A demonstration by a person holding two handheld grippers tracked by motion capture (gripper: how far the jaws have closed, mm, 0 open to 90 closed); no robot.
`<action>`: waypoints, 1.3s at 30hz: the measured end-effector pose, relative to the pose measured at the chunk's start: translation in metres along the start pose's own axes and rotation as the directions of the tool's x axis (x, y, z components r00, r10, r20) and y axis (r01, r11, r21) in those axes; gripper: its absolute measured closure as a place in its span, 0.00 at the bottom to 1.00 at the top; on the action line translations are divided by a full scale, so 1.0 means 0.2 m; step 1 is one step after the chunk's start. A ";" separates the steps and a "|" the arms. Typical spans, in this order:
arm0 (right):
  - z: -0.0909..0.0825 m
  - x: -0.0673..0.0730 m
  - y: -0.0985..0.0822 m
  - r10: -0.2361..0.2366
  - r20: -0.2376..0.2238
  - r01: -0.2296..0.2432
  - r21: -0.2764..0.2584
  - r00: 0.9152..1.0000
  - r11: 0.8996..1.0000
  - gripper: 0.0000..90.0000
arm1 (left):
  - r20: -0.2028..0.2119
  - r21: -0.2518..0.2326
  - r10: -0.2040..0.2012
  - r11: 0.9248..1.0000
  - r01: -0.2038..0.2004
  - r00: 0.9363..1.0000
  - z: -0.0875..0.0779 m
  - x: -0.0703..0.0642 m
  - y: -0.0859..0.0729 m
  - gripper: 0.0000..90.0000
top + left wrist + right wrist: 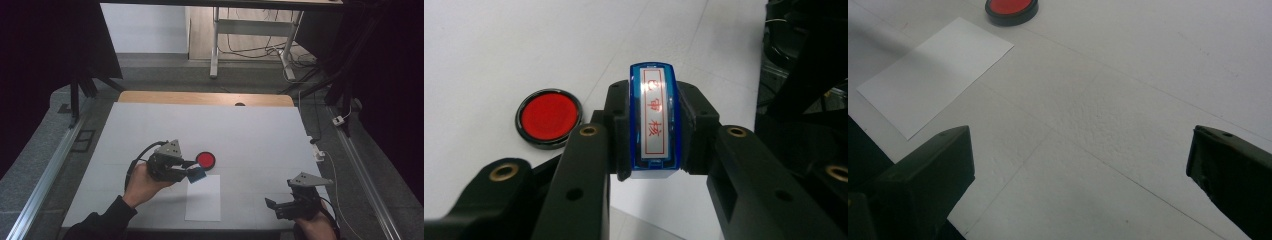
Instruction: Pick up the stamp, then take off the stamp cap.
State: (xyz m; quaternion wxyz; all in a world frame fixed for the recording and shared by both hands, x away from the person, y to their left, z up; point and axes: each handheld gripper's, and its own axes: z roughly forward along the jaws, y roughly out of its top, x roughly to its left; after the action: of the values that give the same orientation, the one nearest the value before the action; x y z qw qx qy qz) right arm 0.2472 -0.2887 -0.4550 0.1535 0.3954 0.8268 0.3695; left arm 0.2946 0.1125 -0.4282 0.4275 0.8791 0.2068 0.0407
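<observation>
Blue-cased stamp (652,120) sits clamped between the left gripper's (187,169) fingers, held level above the tabletop (250,135), between the red ink pad (205,160) and white paper (203,197). The right gripper (280,205) rests low near the front edge, fingers wide apart.

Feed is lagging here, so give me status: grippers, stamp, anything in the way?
Left gripper shut on blue stamp, beside red ink pad. Right gripper open, nothing between its jaws. White paper unobstructed.

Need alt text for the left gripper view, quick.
The left hand-held gripper is shut on a blue stamp with red characters on its white label. A round red ink pad sits on the white table to its left.
</observation>
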 end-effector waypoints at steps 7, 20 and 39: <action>0.00 0.00 0.00 -0.003 0.001 0.003 0.006 1.000 1.000 0.00 | 0.018 0.002 0.002 1.000 -0.002 1.000 0.01 -0.02 0.01 0.78; 0.00 0.00 0.00 -0.006 0.007 0.006 0.000 1.000 1.000 0.00 | 0.037 -0.002 0.012 1.000 -0.012 0.999 0.01 -0.02 0.00 0.78; -0.02 0.02 0.02 -0.046 -0.007 0.046 -0.038 0.999 0.998 0.00 | 0.047 0.001 0.036 0.999 -0.036 0.998 0.03 -0.02 0.00 0.78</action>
State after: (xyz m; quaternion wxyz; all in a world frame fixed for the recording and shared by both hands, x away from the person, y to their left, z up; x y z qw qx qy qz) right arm 0.2452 -0.2857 -0.4500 0.1663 0.3720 0.8291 0.3829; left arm 0.2921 0.1067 -0.4308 0.4305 0.8839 0.1808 0.0276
